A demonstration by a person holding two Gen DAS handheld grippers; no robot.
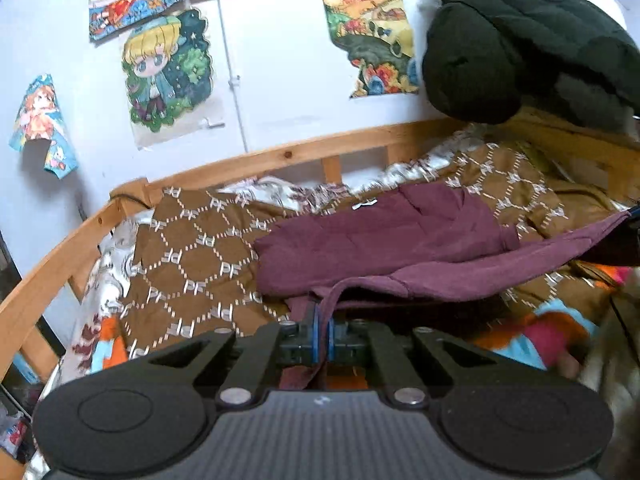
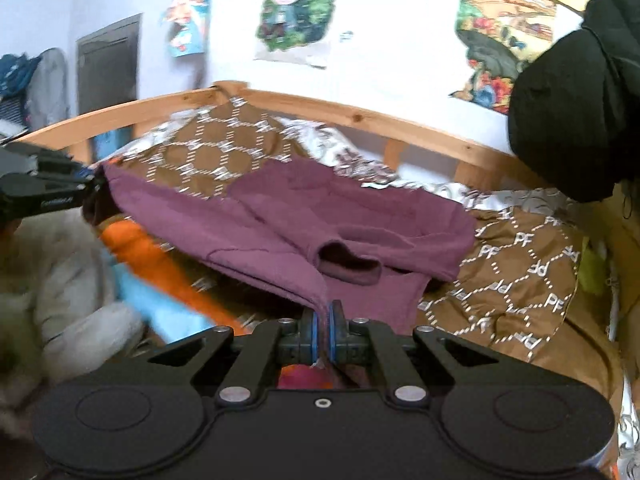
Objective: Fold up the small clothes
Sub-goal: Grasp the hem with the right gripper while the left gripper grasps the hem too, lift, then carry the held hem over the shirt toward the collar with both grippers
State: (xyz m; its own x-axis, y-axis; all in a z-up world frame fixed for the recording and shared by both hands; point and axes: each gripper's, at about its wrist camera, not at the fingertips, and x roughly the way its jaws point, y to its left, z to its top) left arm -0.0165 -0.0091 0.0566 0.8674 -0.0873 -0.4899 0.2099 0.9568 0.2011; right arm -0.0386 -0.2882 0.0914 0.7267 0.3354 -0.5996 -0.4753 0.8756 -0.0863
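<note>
A small maroon sweatshirt (image 1: 380, 236) lies partly on the brown patterned blanket (image 1: 192, 248) on the bed. Its near hem is lifted and stretched between both grippers. My left gripper (image 1: 323, 320) is shut on one corner of the hem. My right gripper (image 2: 325, 320) is shut on the other corner of the sweatshirt (image 2: 340, 208). The left gripper also shows at the left edge of the right wrist view (image 2: 86, 184), holding the cloth taut. A sleeve cuff (image 2: 348, 264) lies folded over the body.
A wooden bed rail (image 1: 280, 160) runs behind the blanket, with a white wall and posters beyond. A black padded jacket (image 1: 520, 40) hangs at the upper right. Orange and blue bedding (image 2: 168, 272) and a pale fluffy item (image 2: 48, 280) lie near the front.
</note>
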